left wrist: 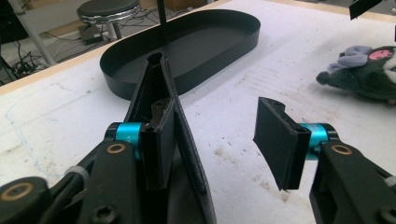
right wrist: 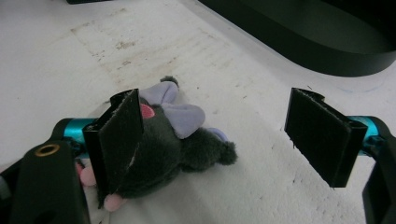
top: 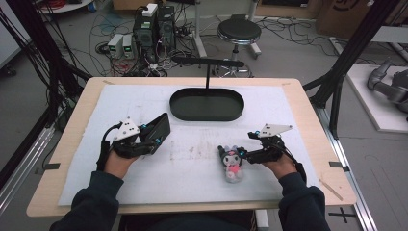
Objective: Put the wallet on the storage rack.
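So the little plush toy point(top: 231, 162) is lying flat on the white mat point(top: 192, 159) toward the near right part of the counter point(top: 72, 144). It's dark grey with a purple bow and a pink patch on its face, and its head is pointing away from the person. In the right gripper view point(right wrist: 173, 140) it's sitting right up against the left jaw pad, partly tucked behind it, while the other pad is well off to the side with bare mat in between.

The right tool point(top: 248, 154) is hanging just beside the toy's right side, jaws spread wide, not pinching anything. The person's right hand point(top: 279, 163) is holding it from the near edge.

Over on the left, the left tool point(top: 156, 139) is also spread wide. A flat black wallet-looking thing point(top: 158, 130) is standing on edge, leaning against one jaw; in the left gripper view point(left wrist: 163, 130) it's touching the left pad only, with the other pad well apart. The left hand point(top: 118, 161) is gripping that tool near the counter's left edge.

Further back, near the middle of the far edge, a black oval tray point(top: 207, 104) is sitting on the mat with a thin black post rising behind it. A round stool point(top: 239, 32) and a tangle of cables point(top: 115, 29) are on the floor beyond the counter.
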`<action>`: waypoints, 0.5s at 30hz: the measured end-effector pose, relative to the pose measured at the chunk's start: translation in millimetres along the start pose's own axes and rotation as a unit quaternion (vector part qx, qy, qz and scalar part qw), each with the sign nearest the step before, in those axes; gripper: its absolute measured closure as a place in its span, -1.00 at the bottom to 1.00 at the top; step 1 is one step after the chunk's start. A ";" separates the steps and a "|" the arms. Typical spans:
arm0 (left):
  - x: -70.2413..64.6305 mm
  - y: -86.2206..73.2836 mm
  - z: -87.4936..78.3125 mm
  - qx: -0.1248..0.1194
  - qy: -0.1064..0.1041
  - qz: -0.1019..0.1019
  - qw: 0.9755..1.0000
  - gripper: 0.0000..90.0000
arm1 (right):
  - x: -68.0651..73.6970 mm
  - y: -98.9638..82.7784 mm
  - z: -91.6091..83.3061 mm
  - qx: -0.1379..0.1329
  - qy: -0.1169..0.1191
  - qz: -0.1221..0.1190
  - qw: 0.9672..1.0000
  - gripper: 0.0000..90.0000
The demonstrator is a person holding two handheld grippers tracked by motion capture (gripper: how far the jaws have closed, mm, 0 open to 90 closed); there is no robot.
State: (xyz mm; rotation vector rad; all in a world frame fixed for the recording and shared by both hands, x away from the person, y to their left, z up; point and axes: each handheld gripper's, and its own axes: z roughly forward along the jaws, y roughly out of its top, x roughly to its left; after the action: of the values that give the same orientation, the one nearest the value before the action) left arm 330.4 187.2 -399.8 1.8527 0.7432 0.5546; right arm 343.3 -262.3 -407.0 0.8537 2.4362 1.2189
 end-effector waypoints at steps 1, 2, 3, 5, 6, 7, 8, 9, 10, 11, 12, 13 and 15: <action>0.4 0.2 -0.4 -0.002 0.001 0.000 1.000 0.03 | -0.1 0.0 0.0 0.000 0.000 -0.001 1.000 -0.56; 0.7 0.3 -0.7 -0.005 0.003 -0.003 1.000 0.00 | -0.1 0.0 0.1 0.000 0.000 -0.001 1.000 -0.56; 1.3 0.4 -1.3 -0.005 0.003 -0.004 1.000 -0.01 | 0.0 0.0 0.1 0.000 0.000 -0.001 1.000 -0.56; 1.9 -0.1 -1.0 0.000 -0.001 -0.012 1.000 0.01 | 0.1 0.0 0.3 0.001 0.000 -0.001 1.000 -0.56; 1.9 -0.5 -0.2 0.011 0.001 -0.014 1.000 0.10 | 0.0 0.0 0.3 0.001 0.000 -0.001 1.000 -0.56; 1.4 -1.2 1.4 0.026 0.007 -0.018 0.999 0.22 | 0.1 0.0 0.3 0.001 0.000 -0.001 1.000 -0.56; 1.2 -2.3 3.4 0.045 0.012 -0.022 0.999 0.37 | 0.0 0.0 0.4 0.001 0.000 -0.001 1.000 -0.56; 1.3 -3.1 5.2 0.064 0.014 -0.024 0.998 0.70 | 0.2 0.0 0.4 0.000 0.000 -0.001 1.000 -0.56; 1.1 -3.3 5.6 0.069 0.016 -0.025 0.997 0.70 | 0.2 0.0 0.4 0.000 0.000 -0.001 1.000 -0.56; 0.8 -2.3 5.2 0.069 0.017 -0.029 0.997 0.87 | 0.1 0.0 0.3 0.001 0.000 -0.001 1.000 -0.56; 1.0 -1.2 5.3 0.068 0.013 -0.037 0.997 0.88 | 0.0 0.0 0.0 0.000 0.000 0.000 1.000 -0.56; 1.6 -0.5 5.2 0.071 0.007 -0.041 0.997 0.88 | -0.3 -0.1 0.1 0.000 -0.001 -0.001 1.000 -0.56; 0.5 -0.3 6.2 0.070 0.004 -0.048 0.996 0.88 | -0.3 -0.1 0.2 0.000 -0.001 -0.001 1.000 -0.56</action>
State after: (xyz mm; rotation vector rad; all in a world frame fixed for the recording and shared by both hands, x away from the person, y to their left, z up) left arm 334.9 183.6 -402.4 1.9327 0.8898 0.4578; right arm 343.6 -262.4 -407.1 0.8532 2.4347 1.2170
